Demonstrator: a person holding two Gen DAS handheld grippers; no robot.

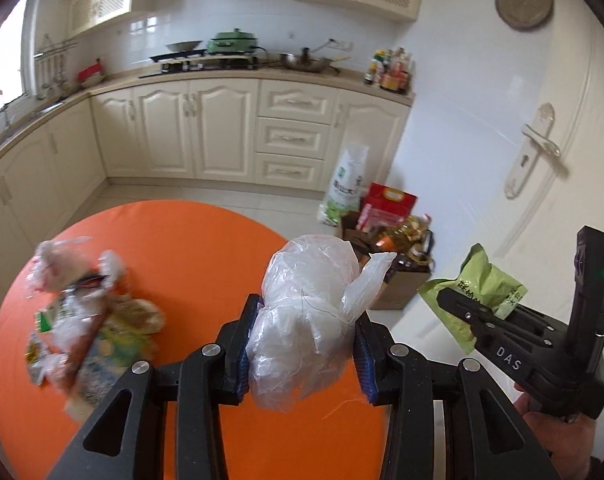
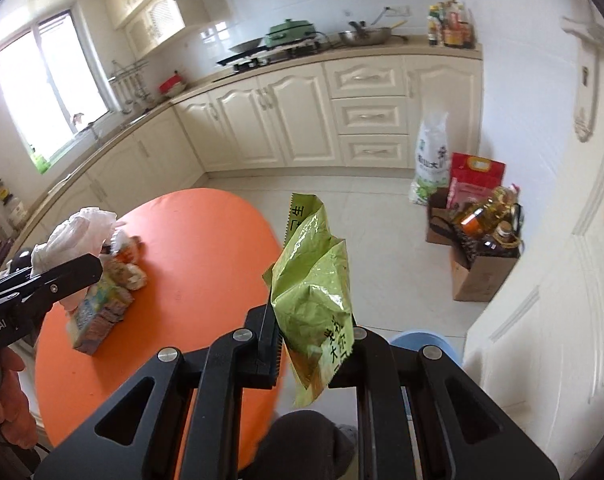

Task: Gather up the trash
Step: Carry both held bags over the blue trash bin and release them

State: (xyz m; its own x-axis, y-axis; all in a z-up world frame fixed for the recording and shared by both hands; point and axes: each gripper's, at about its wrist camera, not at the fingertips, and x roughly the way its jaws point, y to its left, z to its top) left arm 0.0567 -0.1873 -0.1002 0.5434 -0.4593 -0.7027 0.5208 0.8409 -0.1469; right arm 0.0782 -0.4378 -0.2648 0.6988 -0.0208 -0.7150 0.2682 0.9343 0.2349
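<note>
So both grippers have their hands full, up above the round orange table [image 1: 190, 240]. The left gripper [image 1: 305, 340] is clamped partway closed around a crumpled clear plastic bag [image 1: 309, 312], blue pads pressing in from both sides, and the bag bulges up out of the jaws. The right gripper [image 2: 315, 344] is squeezed nearly all the way together on a crinkly green snack wrapper [image 2: 313, 280], which sticks up tall between the fingers, well clear of the tabletop. More trash is left on the table: a blurry pile of wrappers and plastic [image 1: 90, 320] on its left side. Off by the white door [image 1: 521, 140] there's a cardboard box of oil bottles [image 2: 485, 248] on the tiled floor.
</note>
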